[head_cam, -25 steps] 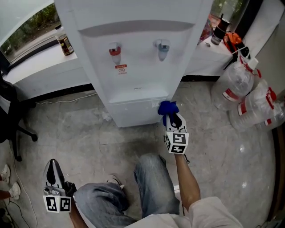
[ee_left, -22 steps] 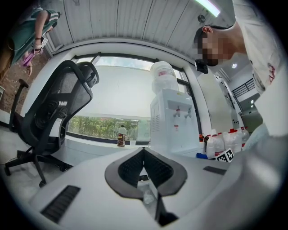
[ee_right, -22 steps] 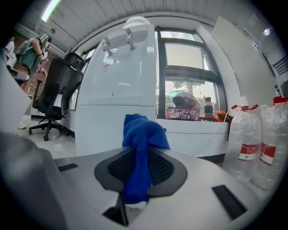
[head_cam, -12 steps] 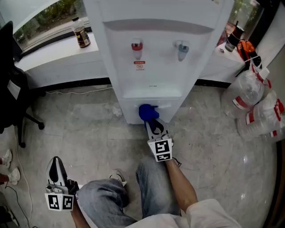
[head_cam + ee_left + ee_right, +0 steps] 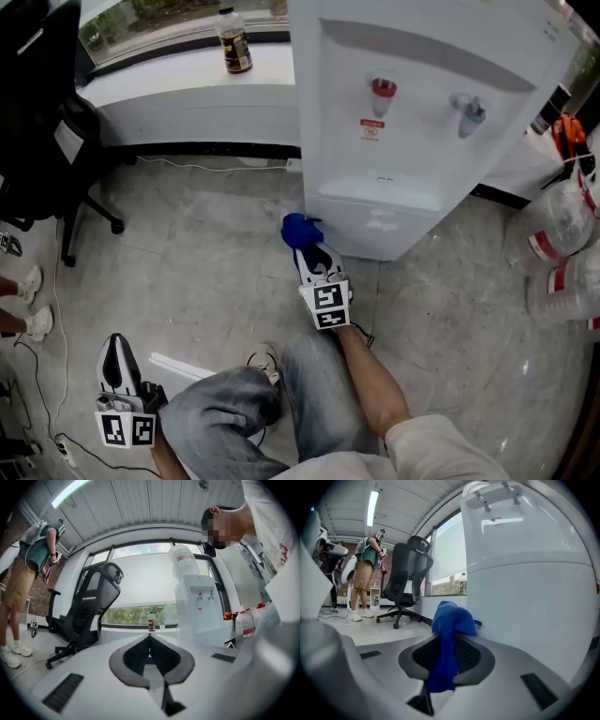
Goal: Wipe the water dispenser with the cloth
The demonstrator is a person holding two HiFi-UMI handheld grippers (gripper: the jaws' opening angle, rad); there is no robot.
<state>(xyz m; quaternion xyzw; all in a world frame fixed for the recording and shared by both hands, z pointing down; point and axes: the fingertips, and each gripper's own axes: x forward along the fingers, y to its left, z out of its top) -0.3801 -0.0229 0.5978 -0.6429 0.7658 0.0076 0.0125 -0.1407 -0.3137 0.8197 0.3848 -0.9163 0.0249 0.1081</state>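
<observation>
- Clamped with the right gripper (image 5: 447, 645) on the cloth (image 5: 451, 620) (blue, bunched into a wad past the tips, tail hanging down between the jaws).
- Holding that wad at the lower left front corner of the water dispenser (image 5: 412, 141), low over the floor (image 5: 187, 272); cannot tell whether touching or just beside.
- Looking along the right gripper: white dispenser wall across the right half, cloth just left of it.
- Held low with the left gripper (image 5: 114, 349) beside the wearer's left knee (image 5: 211, 412), jaws together, nothing between them, well apart from the dispenser.
- Up the dispenser front: red tap (image 5: 382, 91) and blue tap (image 5: 467, 114) side by side, recessed bay below them.
- Left of the dispenser: brown bottle (image 5: 233, 39) upright on the window ledge (image 5: 169, 70).
- Further left: black office chair (image 5: 47, 122) on the floor.
- Right of the dispenser: clear water jugs (image 5: 558, 230) lying on the floor (red labels).
- In the background of the right gripper view: a person (image 5: 365, 578) standing beyond the chair.
</observation>
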